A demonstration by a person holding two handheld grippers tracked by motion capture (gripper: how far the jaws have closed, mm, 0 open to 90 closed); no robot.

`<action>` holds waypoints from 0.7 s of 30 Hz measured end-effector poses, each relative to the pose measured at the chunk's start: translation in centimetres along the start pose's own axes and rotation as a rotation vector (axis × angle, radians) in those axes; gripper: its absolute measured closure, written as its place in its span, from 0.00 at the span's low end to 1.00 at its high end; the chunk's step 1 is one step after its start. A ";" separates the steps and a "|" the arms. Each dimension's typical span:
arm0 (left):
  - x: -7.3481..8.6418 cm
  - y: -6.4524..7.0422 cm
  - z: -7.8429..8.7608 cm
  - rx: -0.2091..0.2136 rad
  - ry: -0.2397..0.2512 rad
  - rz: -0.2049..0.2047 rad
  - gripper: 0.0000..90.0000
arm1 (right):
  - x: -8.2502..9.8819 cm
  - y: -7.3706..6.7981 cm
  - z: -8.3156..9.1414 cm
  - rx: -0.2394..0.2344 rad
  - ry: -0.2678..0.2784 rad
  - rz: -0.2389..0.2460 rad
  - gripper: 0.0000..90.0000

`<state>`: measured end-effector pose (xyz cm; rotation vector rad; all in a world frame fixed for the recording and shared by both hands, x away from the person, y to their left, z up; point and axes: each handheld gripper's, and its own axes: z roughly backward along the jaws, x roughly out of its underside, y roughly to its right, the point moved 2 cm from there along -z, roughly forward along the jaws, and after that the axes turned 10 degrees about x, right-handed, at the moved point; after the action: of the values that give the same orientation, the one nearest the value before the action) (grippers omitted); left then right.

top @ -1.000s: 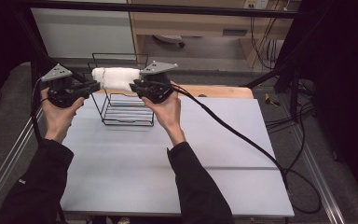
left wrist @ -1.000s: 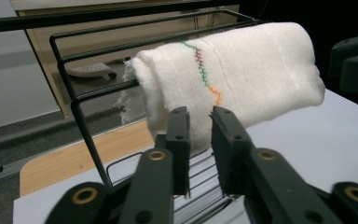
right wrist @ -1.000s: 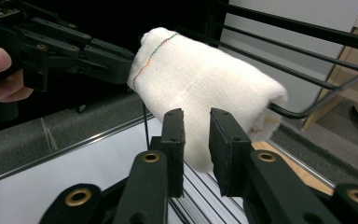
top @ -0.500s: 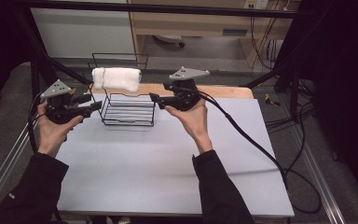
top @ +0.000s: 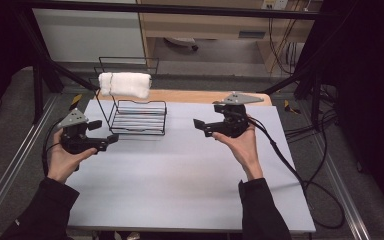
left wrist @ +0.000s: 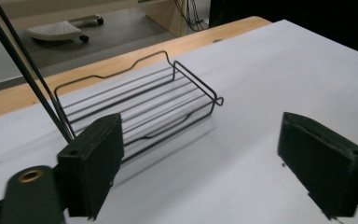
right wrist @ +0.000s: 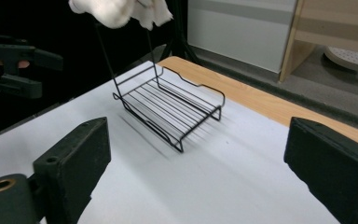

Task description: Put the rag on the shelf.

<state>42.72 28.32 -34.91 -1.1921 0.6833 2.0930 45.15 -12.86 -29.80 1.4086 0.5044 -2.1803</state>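
Note:
A black wire rack (top: 139, 117) stands at the table's far left, with a rolled white towel (top: 124, 84) draped over its top bar. My left gripper (top: 104, 133) hovers just left of the rack's base and points at it. Its jaws have just been opening and hold nothing. My right gripper (top: 203, 128) hangs to the right of the rack, apart from it, and its jaws have also just been opening, with nothing between them. In the left gripper view the rack's shelf (left wrist: 140, 107) lies beyond the wide jaws of my left gripper (left wrist: 200, 135). The right gripper view shows the rack (right wrist: 172, 107), the towel (right wrist: 121, 11) and my right gripper (right wrist: 198, 140).
The white table top (top: 180, 175) has a wooden strip (top: 190, 96) along its far edge. Black frame bars (top: 55, 70) slant down behind the rack. Cables (top: 305, 185) trail off the table's right side. My left gripper (right wrist: 23, 60) appears far off in the right gripper view.
Both grippers let go of the towel, which stays on the rack's top bar. They opened, sank and drew apart, the left one leftward and the right one rightward.

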 end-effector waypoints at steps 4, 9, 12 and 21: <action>1.5 0.4 -0.6 0.013 -0.018 0.015 0.10 | 2.2 1.5 1.1 0.023 -0.015 -0.034 0.05; 3.2 0.7 -1.2 0.025 -0.035 0.020 0.09 | 4.9 3.2 2.3 0.043 -0.036 -0.063 0.02; 4.2 0.9 -1.5 0.035 -0.037 0.026 0.09 | 6.6 4.1 2.9 0.048 -0.041 -0.085 0.01; 7.4 1.3 -2.5 0.051 -0.081 0.029 0.09 | 11.6 6.2 4.5 0.062 -0.090 -0.114 0.01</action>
<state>40.24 27.63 -42.42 -1.0694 0.7156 2.1226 41.41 -22.71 -38.92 1.3358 0.4996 -2.3573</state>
